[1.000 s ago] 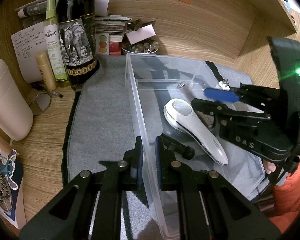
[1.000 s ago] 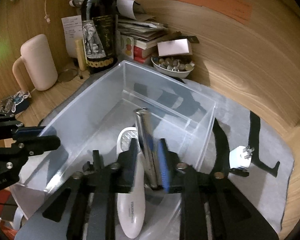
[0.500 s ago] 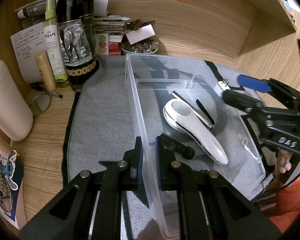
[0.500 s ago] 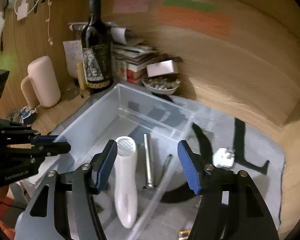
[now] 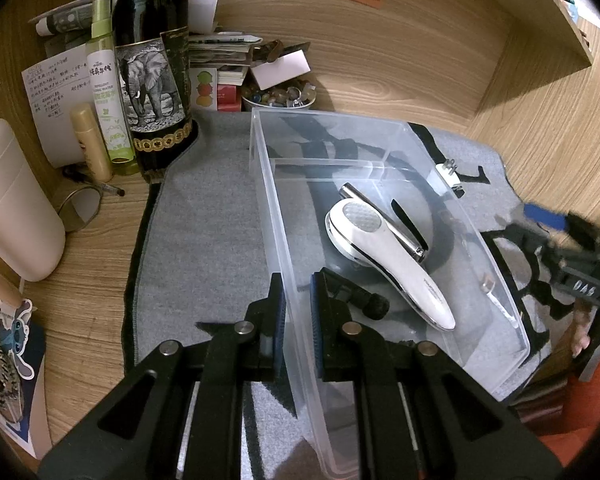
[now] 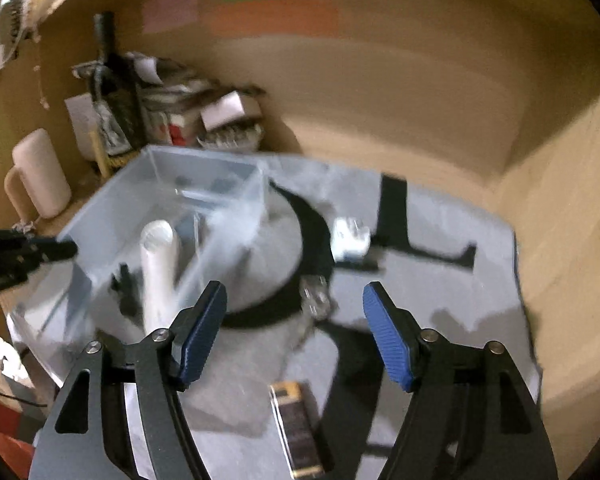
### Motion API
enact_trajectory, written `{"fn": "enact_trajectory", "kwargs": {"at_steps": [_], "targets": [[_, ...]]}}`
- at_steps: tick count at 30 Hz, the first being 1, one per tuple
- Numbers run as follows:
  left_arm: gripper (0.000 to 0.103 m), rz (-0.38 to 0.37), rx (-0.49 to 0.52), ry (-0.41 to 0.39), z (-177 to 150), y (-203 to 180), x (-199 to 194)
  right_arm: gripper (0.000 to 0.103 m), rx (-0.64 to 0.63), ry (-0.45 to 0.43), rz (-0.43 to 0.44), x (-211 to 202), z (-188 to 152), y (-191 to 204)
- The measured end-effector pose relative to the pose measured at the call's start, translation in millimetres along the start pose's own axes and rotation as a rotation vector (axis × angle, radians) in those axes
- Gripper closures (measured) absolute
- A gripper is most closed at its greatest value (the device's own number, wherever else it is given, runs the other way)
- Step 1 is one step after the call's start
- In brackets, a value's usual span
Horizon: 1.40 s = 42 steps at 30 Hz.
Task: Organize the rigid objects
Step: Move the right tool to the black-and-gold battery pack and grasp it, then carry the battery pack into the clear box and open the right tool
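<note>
A clear plastic bin [image 5: 268, 200] stands on a grey mat. My left gripper [image 5: 298, 312] is shut on the bin's left wall. Inside lie a white handheld device [image 5: 392, 256], a metal rod [image 5: 384, 216] beside it and a small black object [image 5: 356, 296]. My right gripper [image 6: 294, 330] is open and empty, held above the mat to the right of the bin [image 6: 204, 196]; it also shows blurred in the left wrist view [image 5: 548, 232]. On the mat lie a white plug [image 6: 352, 236], a small clear item [image 6: 316, 296] and a dark rectangular box [image 6: 296, 428].
A wine bottle [image 5: 152, 64], a green spray bottle [image 5: 108, 88], a beige mug [image 5: 12, 204], a bowl of small items [image 5: 280, 96] and stacked papers stand behind and left of the bin. Wooden walls close in at the back and right.
My right gripper let go of the metal rod in the bin, opened wide, and drew back right over the mat. My left gripper has not moved.
</note>
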<state>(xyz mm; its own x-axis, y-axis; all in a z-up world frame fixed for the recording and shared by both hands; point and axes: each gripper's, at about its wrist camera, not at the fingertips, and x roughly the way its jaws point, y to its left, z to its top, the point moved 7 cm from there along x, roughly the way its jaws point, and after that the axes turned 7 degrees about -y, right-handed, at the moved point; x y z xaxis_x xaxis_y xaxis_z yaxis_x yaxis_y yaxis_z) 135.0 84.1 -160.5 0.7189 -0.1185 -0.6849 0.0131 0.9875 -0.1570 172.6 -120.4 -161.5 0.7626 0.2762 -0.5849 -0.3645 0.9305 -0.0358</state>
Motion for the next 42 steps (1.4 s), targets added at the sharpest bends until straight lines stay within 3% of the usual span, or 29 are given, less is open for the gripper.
{"fn": "enact_trajectory", "kwargs": {"at_steps": [9,11,13,15,17,19,25,36,40,42], "targets": [[0.093,0.0,0.002,0.0,0,0,0,0.036,0.097,0.184,0.035,25,-64,-12],[0.093,0.0,0.002,0.0,0,0,0,0.043,0.088,0.226,0.025,31,-77,-12],[0.093,0.0,0.002,0.0,0,0,0,0.046,0.071,0.204,0.017,27,-79,-11],[0.093,0.0,0.003,0.0,0,0,0,0.056,0.071,0.201,0.009,23,-80,-12],[0.093,-0.001,0.003,0.0,0,0,0,0.076,0.073,0.198,0.018,19,-80,-13],[0.093,0.0,0.003,0.0,0,0,0,0.081,0.067,0.195,0.017,17,-80,-12],[0.093,-0.001,0.003,0.0,0,0,0,0.081,0.069,0.178,0.019,15,-75,-11],[0.093,-0.002,0.003,0.0,0,0,0,0.082,0.035,0.044,0.005,1,-29,-9],[0.093,-0.002,0.002,-0.001,0,0,0,0.092,0.023,-0.004,0.016,-2,-9,-5],[0.093,-0.002,0.002,-0.001,0,0,0,0.092,0.017,-0.025,0.02,-5,-1,-1]]}}
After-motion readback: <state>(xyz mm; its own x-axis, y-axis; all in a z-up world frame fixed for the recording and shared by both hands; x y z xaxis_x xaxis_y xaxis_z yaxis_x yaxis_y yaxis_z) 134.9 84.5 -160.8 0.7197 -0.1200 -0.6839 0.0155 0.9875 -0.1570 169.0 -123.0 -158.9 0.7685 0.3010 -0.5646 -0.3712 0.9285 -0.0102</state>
